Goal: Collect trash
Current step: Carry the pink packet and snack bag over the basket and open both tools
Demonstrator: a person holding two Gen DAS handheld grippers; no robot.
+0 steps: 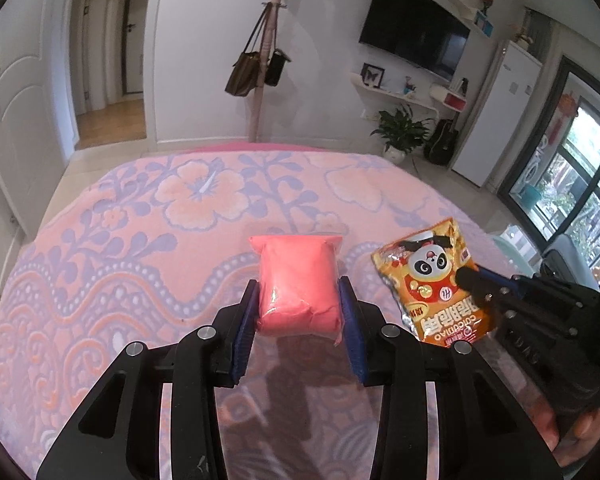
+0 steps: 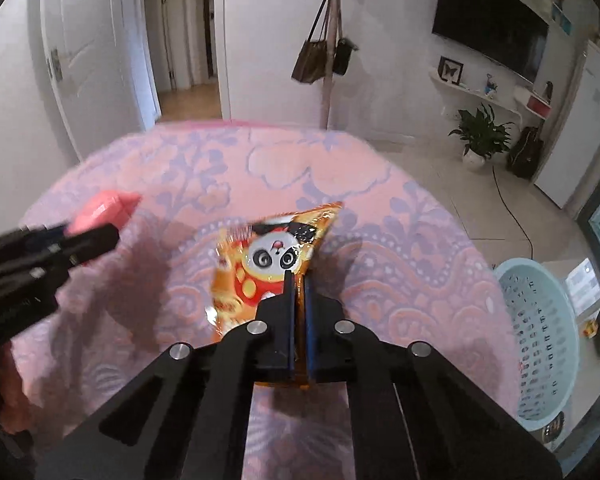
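My left gripper (image 1: 299,290) is shut on a pink plastic-wrapped packet (image 1: 298,286) and holds it above the bed; the packet also shows blurred at the left of the right wrist view (image 2: 104,210). My right gripper (image 2: 299,280) is shut on an orange snack bag with a panda print (image 2: 268,264), held just above the blanket. In the left wrist view the snack bag (image 1: 428,276) hangs to the right of the pink packet, with the right gripper (image 1: 470,280) pinching its right side.
A bed with a pink and purple floral blanket (image 1: 140,248) lies under both grippers. A light blue perforated basket (image 2: 540,340) stands on the floor right of the bed. A coat stand with bags (image 1: 260,64), a plant (image 1: 400,128) and a fridge (image 1: 496,112) are beyond.
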